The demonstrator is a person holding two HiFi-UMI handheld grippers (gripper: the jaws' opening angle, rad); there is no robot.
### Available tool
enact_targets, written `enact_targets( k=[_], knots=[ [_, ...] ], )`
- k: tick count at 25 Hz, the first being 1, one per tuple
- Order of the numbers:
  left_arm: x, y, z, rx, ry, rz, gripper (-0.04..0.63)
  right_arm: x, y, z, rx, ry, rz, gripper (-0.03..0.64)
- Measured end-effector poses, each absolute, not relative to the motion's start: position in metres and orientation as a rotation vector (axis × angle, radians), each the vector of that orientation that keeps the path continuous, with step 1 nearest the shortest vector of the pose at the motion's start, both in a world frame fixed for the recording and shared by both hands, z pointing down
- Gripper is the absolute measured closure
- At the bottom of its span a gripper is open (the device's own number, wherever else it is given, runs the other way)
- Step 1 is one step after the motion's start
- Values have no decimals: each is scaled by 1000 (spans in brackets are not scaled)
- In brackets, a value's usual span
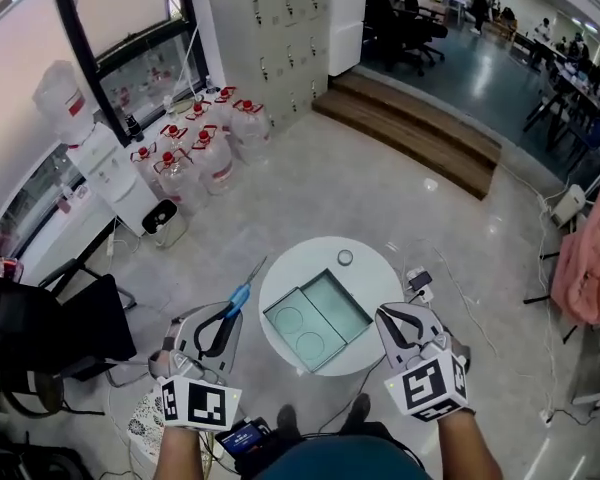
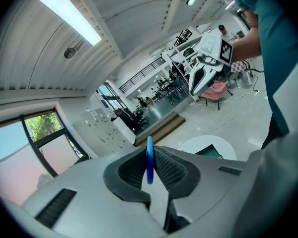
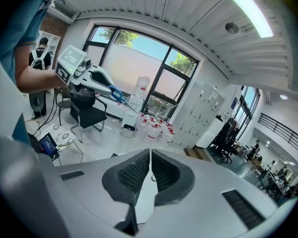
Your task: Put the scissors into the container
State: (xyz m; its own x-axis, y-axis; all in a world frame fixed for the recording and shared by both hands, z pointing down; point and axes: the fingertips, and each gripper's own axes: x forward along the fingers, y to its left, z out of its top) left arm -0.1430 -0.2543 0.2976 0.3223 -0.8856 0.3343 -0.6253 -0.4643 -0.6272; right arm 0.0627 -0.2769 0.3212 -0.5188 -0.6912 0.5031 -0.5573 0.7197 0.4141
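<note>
Seen from the head view, the left gripper (image 1: 225,316) held the scissors (image 1: 246,284) just left of the round table (image 1: 375,268), clear of the container (image 1: 296,296) on it. The left gripper view showed its pads clamped on the blue handle. The right gripper view showed the right gripper (image 3: 150,155) closed on nothing.

My left gripper (image 2: 150,165) is clamped on the scissors (image 2: 149,150), blue handle edge-on between my pads. Far right is a round white table (image 2: 188,144) with the container (image 2: 208,151) on it. My right gripper (image 2: 194,89) hangs above, jaws pointing down.
</note>
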Motion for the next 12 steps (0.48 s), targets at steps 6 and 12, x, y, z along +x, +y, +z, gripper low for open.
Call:
enact_targets(
  k=[6,12],
  knots=[
    [-139,-256,302,-2200,1381,-944,540,65,-285,326,901,-2278,-268,578],
    [-140,-259,311,-2209,1401,-964,540,65,-290,329,876,-2284,-266,578]
  ],
)
